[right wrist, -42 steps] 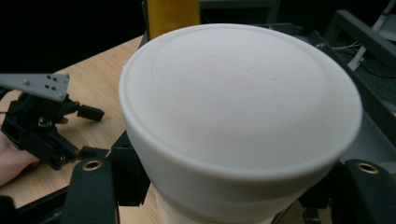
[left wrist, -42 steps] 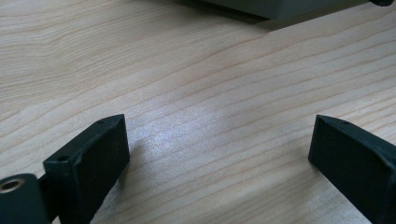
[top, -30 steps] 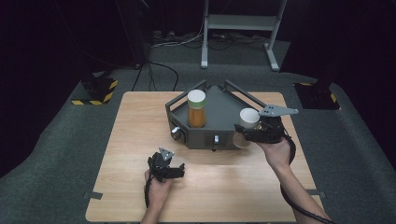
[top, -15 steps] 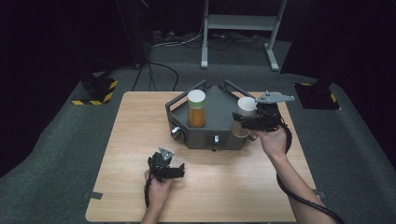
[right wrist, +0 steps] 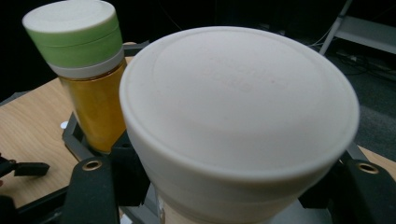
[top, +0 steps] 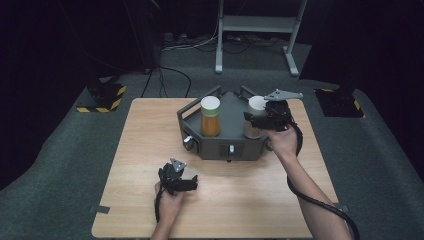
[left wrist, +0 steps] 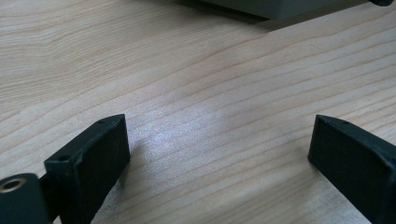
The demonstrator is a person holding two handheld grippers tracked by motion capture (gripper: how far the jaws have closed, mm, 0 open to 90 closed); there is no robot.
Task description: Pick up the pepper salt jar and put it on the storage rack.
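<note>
From the high view we see the right gripper (top: 256,121) at the right side of the grey rack (top: 230,131), which stands on the far half of the table (top: 130,150). Its jaws are clamped on a white-capped jar (top: 256,107). This jar stands upright over the right part of the rack; we cannot tell whether its base touches the rack.

The right gripper view adds the detail that the high view lacks. The white cap (right wrist: 238,107) sits between the two black jaws, which hold the jar just below the cap. Beyond it stands a second jar (right wrist: 91,79) with amber contents and a green band under its own white cap. That second jar stands upright in the rack, near the held jar but apart from it.

The left gripper (top: 186,184) rests on the near part of the table, well apart from the rack. In the left gripper view we see its jaws wide apart, with bare wood between them and an edge of the rack (left wrist: 271,7) at the top.
</note>
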